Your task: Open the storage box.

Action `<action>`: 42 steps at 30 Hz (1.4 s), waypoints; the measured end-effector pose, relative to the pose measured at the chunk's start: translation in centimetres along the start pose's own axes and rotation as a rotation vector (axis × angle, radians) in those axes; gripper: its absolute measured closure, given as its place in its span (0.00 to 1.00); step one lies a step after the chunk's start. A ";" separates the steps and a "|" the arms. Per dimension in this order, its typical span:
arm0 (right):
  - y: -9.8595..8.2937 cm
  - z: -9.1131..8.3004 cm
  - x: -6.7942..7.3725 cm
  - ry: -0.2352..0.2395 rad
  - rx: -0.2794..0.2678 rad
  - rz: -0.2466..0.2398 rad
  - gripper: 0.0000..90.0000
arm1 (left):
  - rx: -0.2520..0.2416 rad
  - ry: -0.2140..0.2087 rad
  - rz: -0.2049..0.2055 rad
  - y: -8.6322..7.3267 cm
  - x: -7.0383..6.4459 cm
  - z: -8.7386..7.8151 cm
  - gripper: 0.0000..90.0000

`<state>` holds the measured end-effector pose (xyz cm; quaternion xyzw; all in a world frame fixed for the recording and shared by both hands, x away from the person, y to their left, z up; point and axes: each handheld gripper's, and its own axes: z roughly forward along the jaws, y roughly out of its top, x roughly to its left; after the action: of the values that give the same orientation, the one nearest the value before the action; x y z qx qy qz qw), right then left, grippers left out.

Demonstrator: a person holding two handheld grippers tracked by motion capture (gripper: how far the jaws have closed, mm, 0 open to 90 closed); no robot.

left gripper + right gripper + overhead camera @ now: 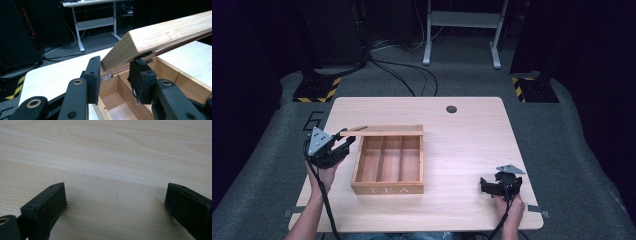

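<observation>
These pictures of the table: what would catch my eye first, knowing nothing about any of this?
A wooden tea box sits left of centre on the table, its lid tilted up and its three compartments bare. The left gripper has the lid's corner between its jaws. The right gripper rests open near the table's right front corner.
</observation>
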<state>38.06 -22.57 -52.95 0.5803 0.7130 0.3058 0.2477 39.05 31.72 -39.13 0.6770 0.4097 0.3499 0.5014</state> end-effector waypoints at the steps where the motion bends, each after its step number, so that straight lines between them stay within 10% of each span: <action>1: 0.0 0.0 0.0 0.000 0.000 0.000 0.04 | 0.006 -0.003 0.004 0.1 0.1 0.0 0.69; 42: 0.0 0.0 0.0 0.001 0.000 0.000 0.04 | 0.041 -0.030 -0.001 2.7 1.5 1.4 0.69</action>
<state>38.07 -22.58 -52.95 0.5801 0.7133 0.3059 0.2473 41.48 32.11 -36.83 0.6922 0.4096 0.3311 0.4935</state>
